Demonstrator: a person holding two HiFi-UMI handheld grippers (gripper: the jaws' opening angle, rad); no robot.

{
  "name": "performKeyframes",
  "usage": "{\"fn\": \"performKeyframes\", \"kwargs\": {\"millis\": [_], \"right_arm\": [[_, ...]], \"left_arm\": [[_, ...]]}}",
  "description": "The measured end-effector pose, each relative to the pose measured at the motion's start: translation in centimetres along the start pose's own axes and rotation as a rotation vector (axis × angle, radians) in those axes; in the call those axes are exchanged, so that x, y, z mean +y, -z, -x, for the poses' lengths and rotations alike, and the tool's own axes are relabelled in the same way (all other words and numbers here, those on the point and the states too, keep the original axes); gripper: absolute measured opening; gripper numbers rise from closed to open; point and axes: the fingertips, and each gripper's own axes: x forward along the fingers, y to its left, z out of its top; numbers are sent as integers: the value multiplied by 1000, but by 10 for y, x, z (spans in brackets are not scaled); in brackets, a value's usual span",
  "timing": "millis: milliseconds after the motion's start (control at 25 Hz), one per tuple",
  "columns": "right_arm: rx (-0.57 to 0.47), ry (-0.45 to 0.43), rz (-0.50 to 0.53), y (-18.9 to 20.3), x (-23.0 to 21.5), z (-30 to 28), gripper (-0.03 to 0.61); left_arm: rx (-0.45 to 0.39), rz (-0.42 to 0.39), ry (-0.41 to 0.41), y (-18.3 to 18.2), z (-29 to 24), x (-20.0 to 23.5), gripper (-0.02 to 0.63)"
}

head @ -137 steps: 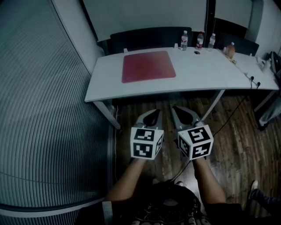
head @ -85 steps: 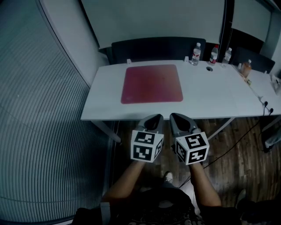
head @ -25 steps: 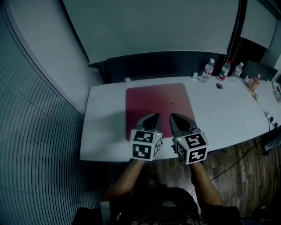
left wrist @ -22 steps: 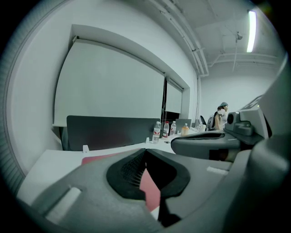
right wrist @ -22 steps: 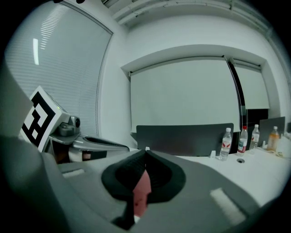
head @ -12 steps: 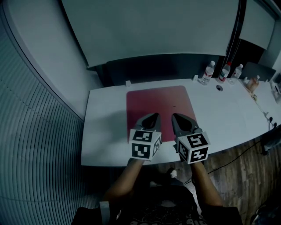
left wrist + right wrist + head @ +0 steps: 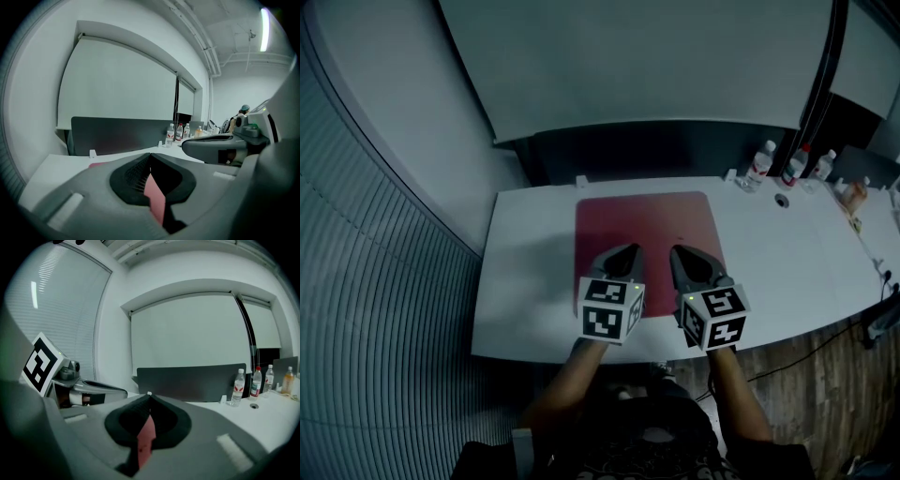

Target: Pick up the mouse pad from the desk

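Forearms are seen nearest, reaching out from the bottom of the head view, each ending in a marker cube. Beyond the cubes, the left gripper and the right gripper are held side by side, low over the near part of the desk. In each gripper view the two jaws are seen brought together at their tips with nothing between them. The pink showing through the gap behind the tips is the pad lying beyond.

The mouse pad is spread flat on the desk just ahead of and under the gripper tips, its near edge hidden behind them. It is judged to be thin, light and limp, so it can be expected to sag or fold when raised by one side. Because it lies flush on the smooth top, no face is offered to a pinch. An edge or corner would have to be lifted first, with one jaw slid beneath. The near edge, one gripper toward each corner, is judged the best hold, and both jaws would need to be opened beforehand.

Farther back, water bottles stand at the right rear of the desk, well apart from the pad. A dark panel and a white blind are seen behind.
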Motion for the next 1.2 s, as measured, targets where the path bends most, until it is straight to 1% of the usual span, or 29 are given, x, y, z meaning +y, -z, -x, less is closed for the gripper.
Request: {"fn": "performKeyframes", "kwargs": {"millis": [280,560,720,1000,1200], "right_arm": [[17,-48,0,-1,-23,-29,2],[34,-83,-2,5,-46,-52,2],[44,-100,-10,9,-58,-62,2],[57,-120,-22,18,-75,-76,2],[81,-139,-25,31,-82,-84,3]], "left_arm": [[12,14,-42,-7,-33,12,6],[29,34,-68,-2,-66,19,6],[50,39,-76,2,-82,20,6],[59,47,-69,11,-102,21,8],[81,49,-79,23,-112,28,9]]}}
